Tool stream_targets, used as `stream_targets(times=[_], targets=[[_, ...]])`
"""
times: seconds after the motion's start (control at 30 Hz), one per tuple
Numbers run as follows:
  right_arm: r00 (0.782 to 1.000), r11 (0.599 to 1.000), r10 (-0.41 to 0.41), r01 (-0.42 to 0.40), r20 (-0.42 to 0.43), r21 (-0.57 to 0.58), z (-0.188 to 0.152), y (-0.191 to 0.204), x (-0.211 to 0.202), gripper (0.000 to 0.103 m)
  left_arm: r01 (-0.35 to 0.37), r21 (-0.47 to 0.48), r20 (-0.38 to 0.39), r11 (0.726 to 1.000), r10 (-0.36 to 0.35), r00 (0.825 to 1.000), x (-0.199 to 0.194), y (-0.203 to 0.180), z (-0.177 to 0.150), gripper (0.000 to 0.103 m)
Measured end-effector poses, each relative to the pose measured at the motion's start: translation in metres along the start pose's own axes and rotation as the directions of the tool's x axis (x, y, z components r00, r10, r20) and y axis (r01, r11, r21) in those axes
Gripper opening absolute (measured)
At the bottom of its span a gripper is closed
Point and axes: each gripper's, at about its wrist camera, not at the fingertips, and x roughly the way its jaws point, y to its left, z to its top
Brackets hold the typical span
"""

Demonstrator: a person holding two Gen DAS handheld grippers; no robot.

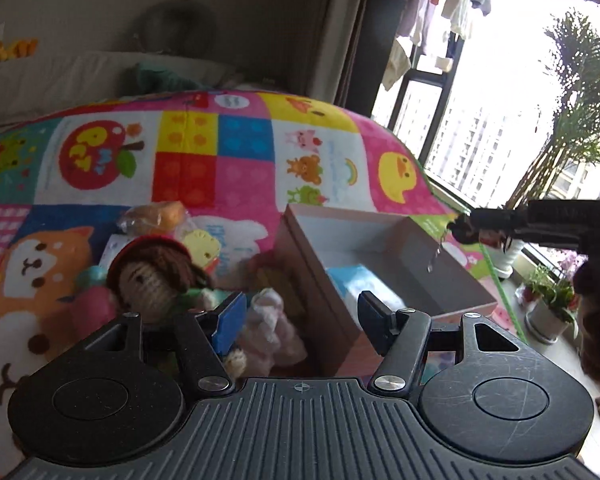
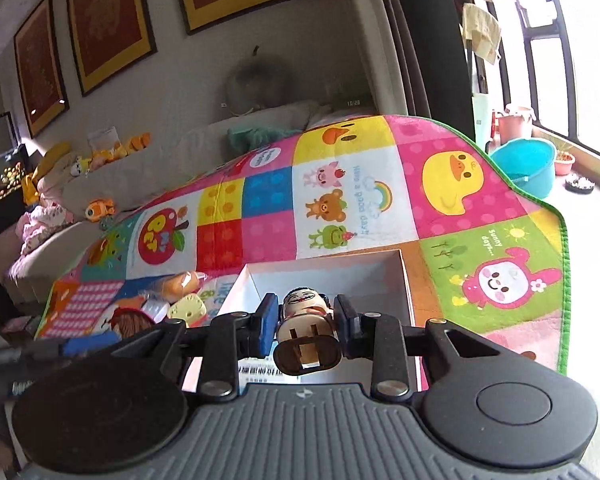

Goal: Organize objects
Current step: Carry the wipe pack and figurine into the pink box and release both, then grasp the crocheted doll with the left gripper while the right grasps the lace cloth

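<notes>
An open pink cardboard box [image 1: 340, 216] with a white inside stands on a colourful play mat [image 1: 240, 140]. A blue packet [image 1: 352, 280] lies in it. My left gripper [image 1: 302, 316] is open, low over the box's left wall, beside a pale pink plush [image 1: 272, 320] that its pads do not touch. A crochet doll with brown hair [image 1: 156, 272] lies left of it. In the right wrist view my right gripper [image 2: 306, 312] is shut on a small grinning figurine [image 2: 304, 304], held above the box [image 2: 406, 280]. The left wrist view shows that right gripper [image 1: 472, 232] over the box's far right corner.
Left of the box lie a wrapped bread roll [image 1: 156, 216] and a yellow toy [image 1: 204, 244]. A sofa with soft toys [image 2: 100, 208] runs behind the mat. By the window stand a blue basin [image 2: 528, 168] and potted plants [image 1: 552, 304]. The mat's green edge [image 2: 566, 280] ends at bare floor.
</notes>
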Motion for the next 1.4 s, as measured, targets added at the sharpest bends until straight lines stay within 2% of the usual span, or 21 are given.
stream_targets(times=[0.1,0.2,0.33,0.4,0.43,0.47,0.57,0.7,0.77,0.83,0.9,0.93,1.1,1.23,1.33,1.4], targets=[[0.999,0.999,-0.012,0.014,-0.050,0.048,0.000,-0.005,0.032,0.030,-0.052,-0.032,-0.035,0.998,0.051,0.998,-0.005,0.020,-0.015,0.067],[0.993,0.996,-0.008,0.018,-0.118,0.082,-0.015,-0.008,0.053,0.032,-0.079,-0.081,-0.048,0.994,0.075,0.996,-0.007,0.038,-0.022,0.067],[0.991,0.997,-0.068,0.064,-0.112,-0.039,-0.038,0.011,0.052,0.046,-0.111,-0.191,-0.024,0.975,0.109,0.994,-0.005,0.058,-0.014,0.067],[0.993,0.992,-0.076,0.065,-0.093,-0.111,-0.046,0.023,0.044,0.051,-0.111,-0.266,-0.028,0.958,0.108,0.994,0.006,0.068,-0.006,0.067],[0.993,0.988,-0.077,0.065,-0.084,-0.143,-0.048,0.029,0.041,0.054,-0.123,-0.289,-0.044,0.949,0.115,0.992,0.015,0.072,-0.003,0.067],[0.994,0.983,-0.077,0.063,-0.078,-0.170,-0.050,0.036,0.037,0.055,-0.136,-0.308,-0.064,0.942,0.122,0.990,0.026,0.076,0.000,0.072],[0.996,0.977,-0.050,0.033,-0.076,-0.212,-0.053,0.052,0.028,0.059,-0.121,-0.365,-0.122,0.923,0.082,0.989,0.060,0.086,0.007,0.073],[0.996,0.971,-0.023,0.001,-0.086,-0.241,-0.056,0.067,0.020,0.064,-0.171,-0.322,-0.130,0.931,0.136,0.982,0.088,0.085,0.013,0.075],[0.995,0.966,-0.007,-0.018,-0.098,-0.257,-0.060,0.075,0.019,0.064,-0.166,-0.308,-0.126,0.937,0.133,0.983,0.093,0.087,0.013,0.073],[0.994,0.960,0.001,-0.031,-0.107,-0.280,-0.063,0.085,0.019,0.064,-0.143,-0.291,-0.118,0.946,0.113,0.987,0.086,0.089,0.010,0.067],[0.995,0.943,0.000,-0.034,-0.101,-0.331,-0.072,0.099,0.019,0.064,-0.123,-0.245,-0.103,0.962,0.100,0.990,0.067,0.087,0.005,0.051],[0.995,0.931,0.001,-0.036,-0.096,-0.364,-0.076,0.108,0.019,0.064,-0.106,-0.231,-0.091,0.967,0.087,0.992,0.054,0.088,0.002,0.048],[0.996,0.852,0.023,-0.063,-0.083,-0.521,-0.102,0.152,0.030,0.064,-0.046,-0.161,-0.117,0.986,0.027,0.993,-0.009,0.089,-0.027,0.048],[0.994,0.816,0.038,-0.093,-0.106,-0.571,-0.116,0.180,0.050,0.064,-0.048,-0.061,-0.165,0.997,0.038,0.986,-0.046,0.089,-0.045,0.048],[0.997,0.782,0.015,-0.062,-0.081,-0.620,-0.122,0.196,0.071,0.064,-0.059,-0.023,-0.175,0.998,0.054,0.983,-0.047,0.087,-0.044,0.049],[0.997,0.767,-0.011,-0.040,-0.076,-0.641,-0.125,0.202,0.087,0.064,-0.075,-0.030,-0.172,0.997,0.069,0.983,-0.033,0.086,-0.041,0.052]])
